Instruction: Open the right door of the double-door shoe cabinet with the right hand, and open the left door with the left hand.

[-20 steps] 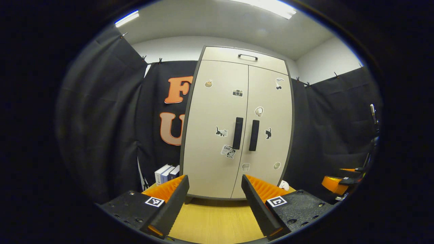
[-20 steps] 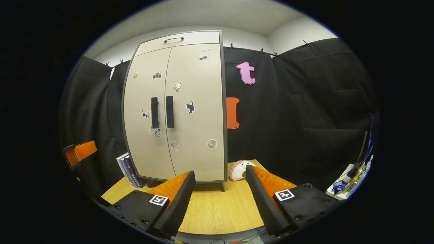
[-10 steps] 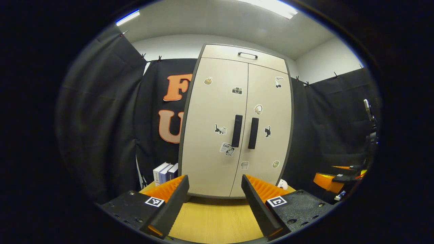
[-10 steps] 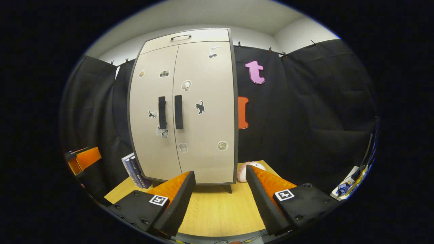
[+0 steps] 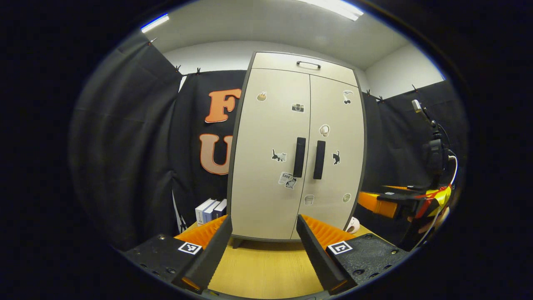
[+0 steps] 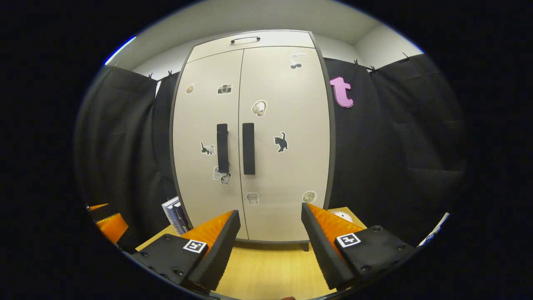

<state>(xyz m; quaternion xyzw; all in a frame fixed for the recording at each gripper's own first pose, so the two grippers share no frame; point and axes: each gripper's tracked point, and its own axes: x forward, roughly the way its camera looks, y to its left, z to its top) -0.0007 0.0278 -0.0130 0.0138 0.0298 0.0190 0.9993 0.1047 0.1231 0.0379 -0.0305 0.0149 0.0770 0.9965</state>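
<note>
Presently, the double-door shoe cabinet (image 5: 297, 154) stands upright at the far side of the wooden table (image 5: 266, 271), both doors shut and flush. Its left door (image 5: 270, 154) and right door (image 5: 337, 154) each carry a dark vertical handle at the centre seam: left handle (image 5: 299, 157), right handle (image 5: 319, 159). Small stickers dot both doors.

In the left gripper view, the left gripper (image 5: 261, 254) sits low and near, fingers spread apart and holding nothing, well short of the cabinet. The right gripper (image 5: 377, 203) shows at the right of that view, beside the cabinet's right edge.

In the right gripper view, the right gripper (image 6: 270, 252) has its fingers spread wide, empty, pointed at the right door (image 6: 283, 137) below its handle (image 6: 248, 148), apart from it. Books (image 6: 177, 214) stand left of the cabinet; a plush toy (image 6: 342, 216) lies at its right foot.
</note>
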